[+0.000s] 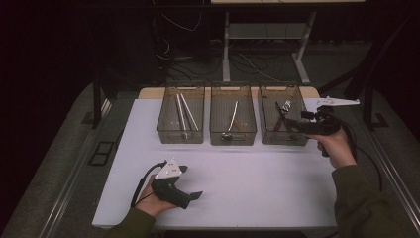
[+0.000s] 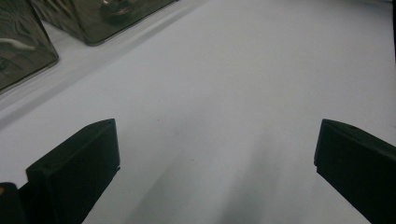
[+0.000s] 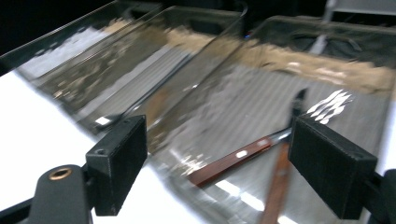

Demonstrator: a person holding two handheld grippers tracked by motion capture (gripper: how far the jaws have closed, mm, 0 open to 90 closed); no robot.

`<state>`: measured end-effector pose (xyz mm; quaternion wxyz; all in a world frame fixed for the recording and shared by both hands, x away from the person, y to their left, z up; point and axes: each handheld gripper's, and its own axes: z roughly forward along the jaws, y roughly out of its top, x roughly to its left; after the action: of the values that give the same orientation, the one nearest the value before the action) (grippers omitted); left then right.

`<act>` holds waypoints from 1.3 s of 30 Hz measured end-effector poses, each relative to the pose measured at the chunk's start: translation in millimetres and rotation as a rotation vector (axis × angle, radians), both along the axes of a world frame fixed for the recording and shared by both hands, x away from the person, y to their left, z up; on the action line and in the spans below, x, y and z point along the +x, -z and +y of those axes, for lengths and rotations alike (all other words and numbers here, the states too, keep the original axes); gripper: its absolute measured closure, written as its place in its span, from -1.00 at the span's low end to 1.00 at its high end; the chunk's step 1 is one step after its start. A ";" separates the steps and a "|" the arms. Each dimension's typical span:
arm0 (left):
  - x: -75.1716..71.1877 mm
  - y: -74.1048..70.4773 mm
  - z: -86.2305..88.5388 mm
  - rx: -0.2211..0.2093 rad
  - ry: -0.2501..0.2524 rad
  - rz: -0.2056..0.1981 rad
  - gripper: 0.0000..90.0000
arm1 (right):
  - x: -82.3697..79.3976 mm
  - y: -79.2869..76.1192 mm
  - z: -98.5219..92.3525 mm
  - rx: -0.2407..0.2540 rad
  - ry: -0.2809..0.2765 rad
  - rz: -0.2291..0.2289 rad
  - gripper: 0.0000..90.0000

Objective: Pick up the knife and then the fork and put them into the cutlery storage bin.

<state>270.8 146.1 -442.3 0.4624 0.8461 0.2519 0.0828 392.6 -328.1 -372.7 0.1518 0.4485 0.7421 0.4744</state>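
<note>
Forks with brown handles lie in the right bin beneath the right gripper, jaws wide, empty; left gripper rests low, open.

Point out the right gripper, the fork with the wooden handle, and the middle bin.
right gripper [image 1: 300, 120], high view, between the tips of its jaws over the right bin.
wooden-handled fork [image 3: 233, 160], right gripper view, on its brown handle.
middle bin [image 1: 233, 141], high view, on its near wall.

No text, label, brand, number or sign can be read on the three bins, the utensils inside them, the white table or either gripper in these views.
</note>
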 end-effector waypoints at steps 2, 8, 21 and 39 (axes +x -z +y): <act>0.2 -0.1 0.6 0.002 0.001 0.001 -1.00 | -9.2 1.8 6.6 -0.004 -0.031 -0.010 -0.57; 0.6 -1.1 4.5 0.004 0.009 0.000 -1.00 | -33.7 8.8 23.8 -0.034 -0.082 -0.028 -0.61; -1.4 -3.0 7.3 -0.018 -0.007 -0.002 -1.00 | -84.6 40.5 40.5 -0.062 -0.129 -0.023 -0.63; -1.7 -3.1 6.3 -0.012 0.001 0.001 -1.00 | -131.0 72.7 43.0 -0.085 -0.203 0.020 -0.63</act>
<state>269.2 152.4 -439.2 0.4675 0.8434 0.2523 0.0807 261.7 -285.1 -445.4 0.1147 0.3689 0.8046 0.4510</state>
